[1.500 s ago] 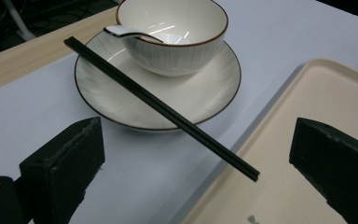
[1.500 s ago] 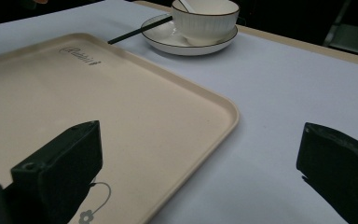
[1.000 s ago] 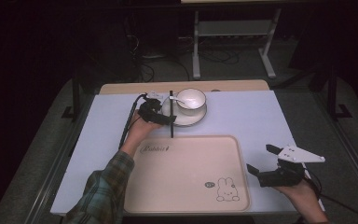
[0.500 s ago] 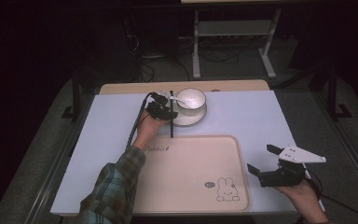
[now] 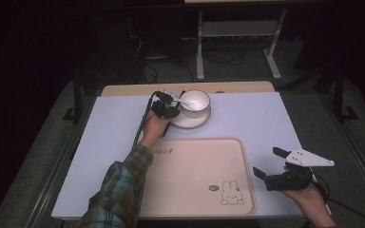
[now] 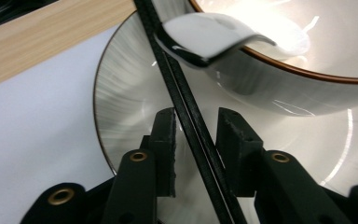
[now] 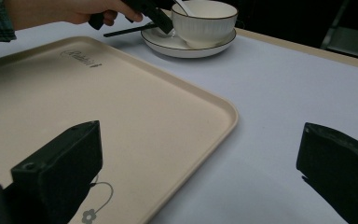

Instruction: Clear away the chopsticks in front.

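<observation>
While its jaws stand apart, the left gripper (image 6: 196, 135) straddles the black chopsticks (image 6: 186, 107) over the saucer (image 6: 126, 93).

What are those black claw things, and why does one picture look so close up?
A person holds a grabbing tool in each hand. One camera looks down from above; a small camera rides on each tool, so those pictures look close up. On the table lie a beige tray with a bunny on it, and a white bowl on a plate with a spoon inside. The left gripper has its fingers open around two black chopsticks lying across the plate. The right gripper waits open beside the tray, holding nothing.
</observation>
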Motion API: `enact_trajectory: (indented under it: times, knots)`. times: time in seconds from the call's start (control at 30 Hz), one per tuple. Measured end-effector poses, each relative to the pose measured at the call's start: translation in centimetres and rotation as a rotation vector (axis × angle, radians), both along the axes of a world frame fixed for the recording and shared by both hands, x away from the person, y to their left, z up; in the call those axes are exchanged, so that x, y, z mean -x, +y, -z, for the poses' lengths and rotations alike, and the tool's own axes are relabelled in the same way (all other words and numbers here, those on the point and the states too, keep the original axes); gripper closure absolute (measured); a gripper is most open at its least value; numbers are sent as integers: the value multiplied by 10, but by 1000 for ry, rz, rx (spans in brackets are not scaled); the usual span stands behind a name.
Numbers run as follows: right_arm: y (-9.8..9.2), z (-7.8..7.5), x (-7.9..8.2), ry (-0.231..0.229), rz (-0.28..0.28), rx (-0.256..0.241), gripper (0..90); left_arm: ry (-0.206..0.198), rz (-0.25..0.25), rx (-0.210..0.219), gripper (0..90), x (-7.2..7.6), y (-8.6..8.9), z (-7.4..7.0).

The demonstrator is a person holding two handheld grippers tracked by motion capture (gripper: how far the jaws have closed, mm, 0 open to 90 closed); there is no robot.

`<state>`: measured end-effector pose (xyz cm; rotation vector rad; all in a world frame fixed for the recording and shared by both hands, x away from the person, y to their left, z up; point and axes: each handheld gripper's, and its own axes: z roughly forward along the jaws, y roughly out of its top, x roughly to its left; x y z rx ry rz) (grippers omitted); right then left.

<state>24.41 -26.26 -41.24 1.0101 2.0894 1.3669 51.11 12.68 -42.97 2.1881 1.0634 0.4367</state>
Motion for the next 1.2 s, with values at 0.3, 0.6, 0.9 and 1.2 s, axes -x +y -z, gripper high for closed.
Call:
enact_trajectory:
  times: [0.3, 0.6, 0.9, 1.2]
  knots:
    - [-1, 0, 1, 0, 2, -3, 0, -7, -8, -6, 770, -3, 2, 1]
    - [0, -1, 2, -2, 0, -5, 0, -2, 1, 38, 630, 6, 15, -13]
    - [2, -1, 2, -4, -7, -3, 0, 20, 21, 115, 722, 25, 49, -26]
    - [2, 0, 1, 2, -1, -7, 0, 62, 33, 121, 778, 28, 54, -20]
